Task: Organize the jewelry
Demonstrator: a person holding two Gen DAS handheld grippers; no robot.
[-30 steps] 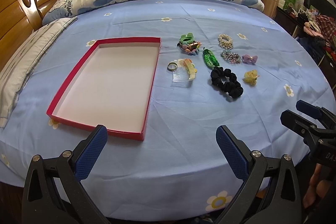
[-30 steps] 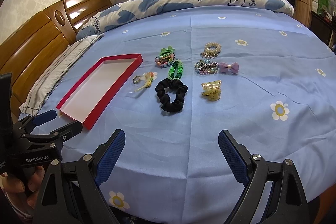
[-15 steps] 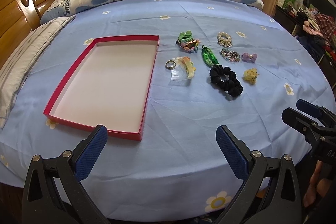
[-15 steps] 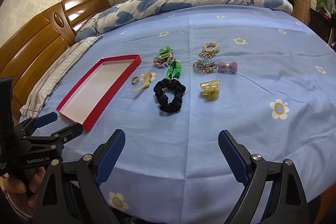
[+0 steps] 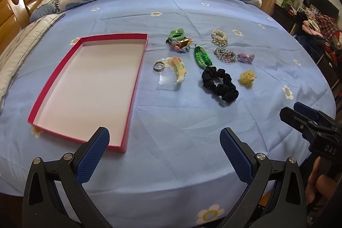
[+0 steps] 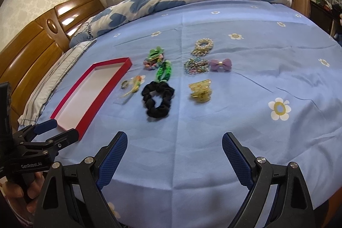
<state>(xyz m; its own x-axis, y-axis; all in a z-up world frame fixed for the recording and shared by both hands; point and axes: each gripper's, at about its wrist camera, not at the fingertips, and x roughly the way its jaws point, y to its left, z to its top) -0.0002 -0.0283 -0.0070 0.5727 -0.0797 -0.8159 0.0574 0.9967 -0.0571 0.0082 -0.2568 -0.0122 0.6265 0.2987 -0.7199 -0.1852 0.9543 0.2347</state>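
Both tongs hang wide apart and carry nothing. Left gripper hovers low over the near edge of the bed, its blue pads framing the near corner of the red tray. Right gripper sits alongside, jaws spread just as far, nose aimed at the cluster of pieces.

That tray lies flat on the blue sheet, white floor bare, nothing in it yet, so by my read the sorting hasn't begun. It sits on the left, which suits the left gripper for steadying it while the right one fetches.

And the pieces? All laid out just to the right of the tray, each with a little room around it, presumably so a jaw can get either side. Closest to the tray, a small ring touching a clear comb with pastel trim. Beyond them, a green hair tie bundle. A green braided band runs down to meet the black scrunchie. Further right, a pearl bracelet, a beaded chain heap, a lilac bow and a yellow claw clip.

Scrunchie and claw clip lie nearest the right gripper, soft and bulky, the easy first picks, I'd say. That ring is the tricky one: thin, flat on cloth, pressed against the comb.
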